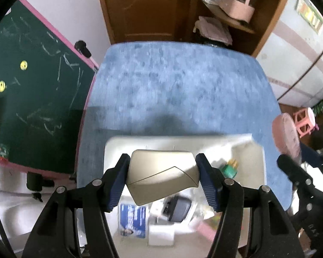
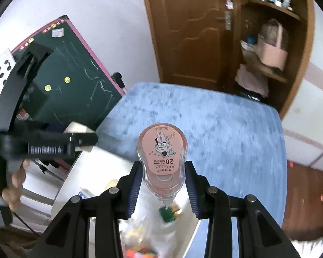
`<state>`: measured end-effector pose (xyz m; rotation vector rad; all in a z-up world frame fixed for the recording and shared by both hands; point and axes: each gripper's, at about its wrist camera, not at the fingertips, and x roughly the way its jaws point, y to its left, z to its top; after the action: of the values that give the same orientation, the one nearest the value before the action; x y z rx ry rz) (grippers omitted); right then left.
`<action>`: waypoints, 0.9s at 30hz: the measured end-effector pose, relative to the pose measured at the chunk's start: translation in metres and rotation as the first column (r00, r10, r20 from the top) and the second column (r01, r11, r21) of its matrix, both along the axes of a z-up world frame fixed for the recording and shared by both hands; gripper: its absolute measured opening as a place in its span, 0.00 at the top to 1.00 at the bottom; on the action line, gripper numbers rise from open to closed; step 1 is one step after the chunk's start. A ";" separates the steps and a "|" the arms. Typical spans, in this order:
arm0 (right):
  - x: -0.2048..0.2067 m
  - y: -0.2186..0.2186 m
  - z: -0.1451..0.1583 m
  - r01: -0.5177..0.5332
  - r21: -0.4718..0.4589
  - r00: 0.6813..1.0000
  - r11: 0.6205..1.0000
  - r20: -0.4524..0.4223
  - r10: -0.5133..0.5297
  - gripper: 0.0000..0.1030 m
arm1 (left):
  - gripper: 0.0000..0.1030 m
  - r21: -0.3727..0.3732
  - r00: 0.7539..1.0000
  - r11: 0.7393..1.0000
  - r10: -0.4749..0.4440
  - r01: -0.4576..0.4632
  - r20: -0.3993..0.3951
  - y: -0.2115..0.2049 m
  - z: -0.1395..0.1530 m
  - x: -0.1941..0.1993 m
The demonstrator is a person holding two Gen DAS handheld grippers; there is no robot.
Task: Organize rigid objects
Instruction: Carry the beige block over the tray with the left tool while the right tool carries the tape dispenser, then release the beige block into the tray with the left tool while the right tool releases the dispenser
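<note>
My left gripper is shut on a beige metallic case, held above a white bin that sits on the blue table. Inside the bin lie a green connector, a blue-and-white packet and a black device. My right gripper is shut on a pink correction tape dispenser, held over the same white bin. The pink dispenser also shows in the left wrist view, at the right edge. The green connector lies below the dispenser's tip.
A green chalkboard with a pink frame stands to the left of the table. A brown door and wooden shelves are behind it. A pink stool is on the floor at right. Colourful items lie in the bin's near end.
</note>
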<state>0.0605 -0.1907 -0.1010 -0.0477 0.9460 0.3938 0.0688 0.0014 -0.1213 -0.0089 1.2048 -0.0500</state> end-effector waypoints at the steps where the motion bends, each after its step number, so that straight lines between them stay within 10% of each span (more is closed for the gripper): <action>1: -0.011 0.004 0.003 0.012 -0.012 1.000 1.000 -0.003 -0.012 0.61 | 0.36 0.003 1.000 1.000 -0.006 0.006 -0.002 0.002 -0.004 -0.006; 16: -0.074 0.036 -0.076 0.209 -0.178 0.950 0.962 -0.194 -0.243 0.61 | 0.36 0.119 0.988 0.982 -0.139 0.145 -0.063 -0.013 -0.089 -0.055; 27: -0.080 0.039 -0.098 0.205 -0.209 0.932 0.956 -0.258 -0.256 0.61 | 0.30 0.089 0.981 0.979 -0.176 0.183 -0.078 -0.022 -0.089 -0.061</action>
<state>-0.0195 -0.1521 -0.1993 -0.0431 1.2544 0.0947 0.0081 -0.0210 -0.2106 0.1843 1.2744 -0.1510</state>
